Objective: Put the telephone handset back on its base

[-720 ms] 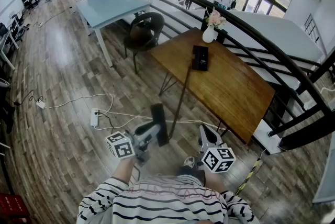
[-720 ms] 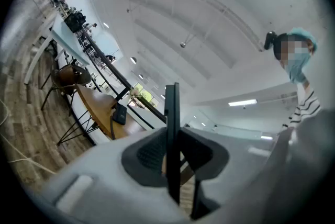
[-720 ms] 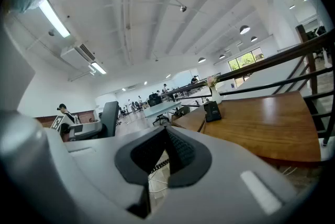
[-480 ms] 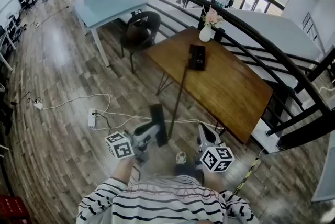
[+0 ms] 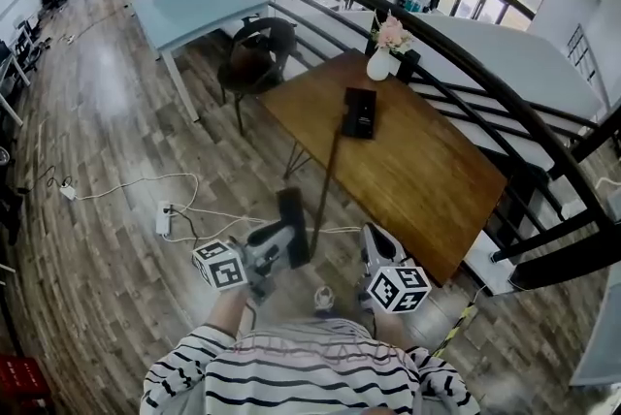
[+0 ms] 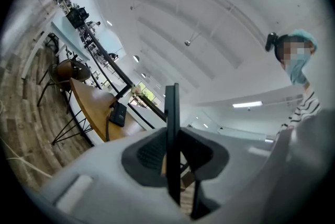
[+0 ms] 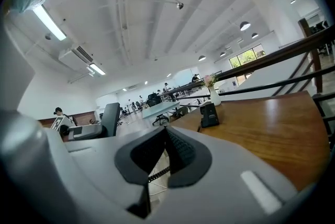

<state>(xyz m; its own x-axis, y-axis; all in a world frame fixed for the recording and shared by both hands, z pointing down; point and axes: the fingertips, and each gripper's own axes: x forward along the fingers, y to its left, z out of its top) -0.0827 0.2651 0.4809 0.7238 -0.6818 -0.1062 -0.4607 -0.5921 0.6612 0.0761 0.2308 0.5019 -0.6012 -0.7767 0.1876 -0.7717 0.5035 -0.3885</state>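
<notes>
White vase [image 5: 378,65] holding pink flowers [image 5: 392,32], left gripper [image 5: 282,243] clamped on handset [image 5: 292,221], right gripper [image 5: 372,244] closed, empty

telephone base [image 5: 359,112] details too small

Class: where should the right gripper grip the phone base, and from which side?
Probably across its long sides, from above: the phone base lies flat, the cord leaves its near end, and a vase stands close behind.
</notes>
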